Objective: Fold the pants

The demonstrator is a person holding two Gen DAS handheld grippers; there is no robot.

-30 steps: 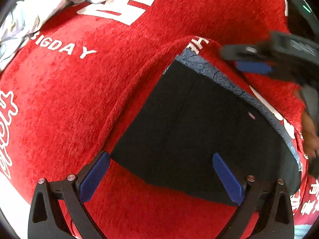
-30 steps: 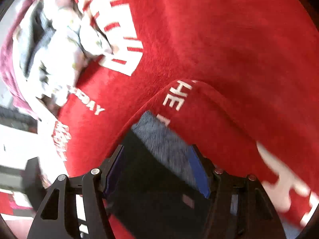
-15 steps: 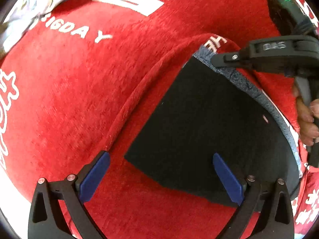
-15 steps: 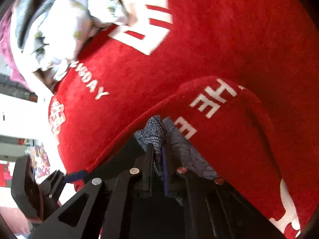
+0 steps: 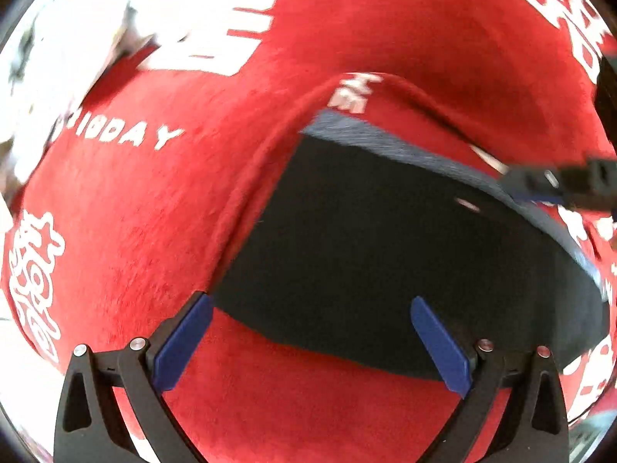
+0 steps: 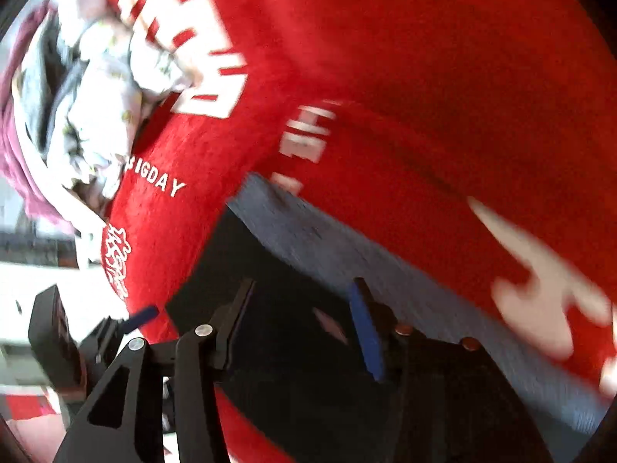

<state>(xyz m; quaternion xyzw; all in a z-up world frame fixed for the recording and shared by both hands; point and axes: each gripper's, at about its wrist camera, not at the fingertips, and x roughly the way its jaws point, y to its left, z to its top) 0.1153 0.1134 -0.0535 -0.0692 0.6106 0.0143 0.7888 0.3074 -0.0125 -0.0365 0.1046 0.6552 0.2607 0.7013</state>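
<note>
Lying folded flat on the red blanket (image 5: 127,200), the black pants (image 5: 385,254) sit between the left gripper (image 5: 312,341) and right gripper (image 6: 304,320), both spread wide and gripping nothing, seemingly poised for another fold.

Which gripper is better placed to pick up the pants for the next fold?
Left, probably. The left gripper is open, its fingers straddling the near edge of the black pants. The right gripper is also open, over the pants, blurred.

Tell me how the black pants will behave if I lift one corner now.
The black pants will probably flop and drape: they lie flat, following the red blanket. Layers may separate, since a grey edge shows. The plush blanket likely adds drag if they are pulled.
</note>
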